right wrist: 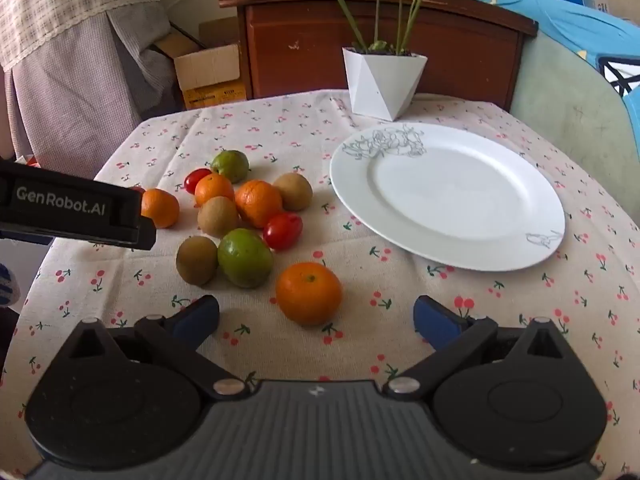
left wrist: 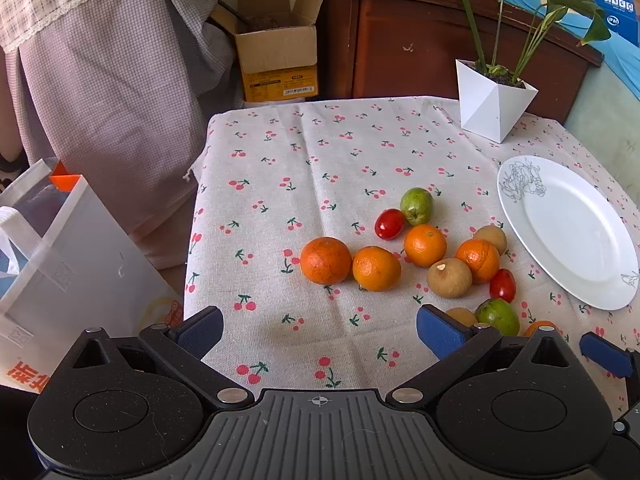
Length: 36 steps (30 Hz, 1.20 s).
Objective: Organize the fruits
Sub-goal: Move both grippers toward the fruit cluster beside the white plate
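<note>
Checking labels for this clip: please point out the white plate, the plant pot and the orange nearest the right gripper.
white plate (right wrist: pixel 448 196), right wrist view, bare centre.
plant pot (right wrist: pixel 380 84), right wrist view, front face.
nearest orange (right wrist: pixel 309 293), right wrist view, middle of its skin.

I see a cream cloth (right wrist: pixel 400 320) printed with small red cherries on green stems. On it lies a white plate (right wrist: pixel 452 196) with a grey line-drawn flower at its far rim. Left of the plate the fruit is mixed: bright oranges (right wrist: pixel 309 293), brown kiwis (right wrist: pixel 197 260), glossy red tomatoes (right wrist: pixel 282 231) and green fruits (right wrist: pixel 245 258). Behind the plate stands a white faceted pot (right wrist: pixel 382 82) with green leaves. My grippers are black with blue pads (right wrist: pixel 434 320).
</note>
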Available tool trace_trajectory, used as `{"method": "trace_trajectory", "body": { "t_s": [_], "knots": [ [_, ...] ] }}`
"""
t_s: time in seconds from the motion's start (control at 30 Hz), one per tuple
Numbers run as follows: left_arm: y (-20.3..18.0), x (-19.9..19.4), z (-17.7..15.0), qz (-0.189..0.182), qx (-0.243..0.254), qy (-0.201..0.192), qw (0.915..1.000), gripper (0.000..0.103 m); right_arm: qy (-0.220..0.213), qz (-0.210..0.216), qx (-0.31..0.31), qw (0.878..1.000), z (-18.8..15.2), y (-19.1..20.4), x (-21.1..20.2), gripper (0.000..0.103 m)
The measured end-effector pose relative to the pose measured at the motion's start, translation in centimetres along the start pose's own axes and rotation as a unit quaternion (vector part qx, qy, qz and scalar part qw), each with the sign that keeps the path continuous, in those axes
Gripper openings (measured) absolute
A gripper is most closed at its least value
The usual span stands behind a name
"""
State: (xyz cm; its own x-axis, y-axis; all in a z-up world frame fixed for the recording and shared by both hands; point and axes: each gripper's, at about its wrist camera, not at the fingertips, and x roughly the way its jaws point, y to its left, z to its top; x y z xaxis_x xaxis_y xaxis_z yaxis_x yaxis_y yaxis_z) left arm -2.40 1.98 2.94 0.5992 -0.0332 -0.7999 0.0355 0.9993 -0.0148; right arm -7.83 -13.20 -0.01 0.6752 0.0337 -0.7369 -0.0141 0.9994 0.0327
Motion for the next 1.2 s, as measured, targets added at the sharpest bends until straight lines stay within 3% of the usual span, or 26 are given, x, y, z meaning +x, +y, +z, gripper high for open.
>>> {"method": "trace_trajectory", "body": {
  "t_s": [0.13, 0.43, 0.6, 0.63, 0.7, 1.2],
  "knots": [
    [-0.1, -0.4, 0.0, 0.003, 0.006, -0.002, 1.0000, 0.103, 0.042, -0.001, 0.003, 0.999, 0.7, -0.3, -0.9, 0.102],
    [0.0, -1.2, 0.0, 0.011, 0.007, -0.005, 0.9999, 0.103, 0.019, -0.037, 0.061, 0.997, 1.4, -1.3, -2.7, 0.102],
    [0.0, -1.4, -0.1, 0.014, 0.009, -0.002, 0.9999, 0.103, 0.025, -0.026, 0.101, 0.994, 2.2, -2.3, -2.7, 0.102],
    [0.0, -1.5, -0.1, 0.015, 0.010, -0.003, 0.9998, 0.103, 0.029, -0.055, 0.079, 0.995, 2.2, -1.6, -2.8, 0.102],
    [-0.1, -1.5, -0.1, 0.017, 0.011, -0.003, 0.9998, 0.103, 0.037, -0.067, 0.080, 0.994, 2.4, -1.6, -2.8, 0.102],
    [-0.2, -1.8, -0.3, 0.021, 0.012, 0.000, 0.9997, 0.103, 0.047, -0.083, 0.113, 0.989, 2.9, -2.0, -2.5, 0.102]
  ]
}}
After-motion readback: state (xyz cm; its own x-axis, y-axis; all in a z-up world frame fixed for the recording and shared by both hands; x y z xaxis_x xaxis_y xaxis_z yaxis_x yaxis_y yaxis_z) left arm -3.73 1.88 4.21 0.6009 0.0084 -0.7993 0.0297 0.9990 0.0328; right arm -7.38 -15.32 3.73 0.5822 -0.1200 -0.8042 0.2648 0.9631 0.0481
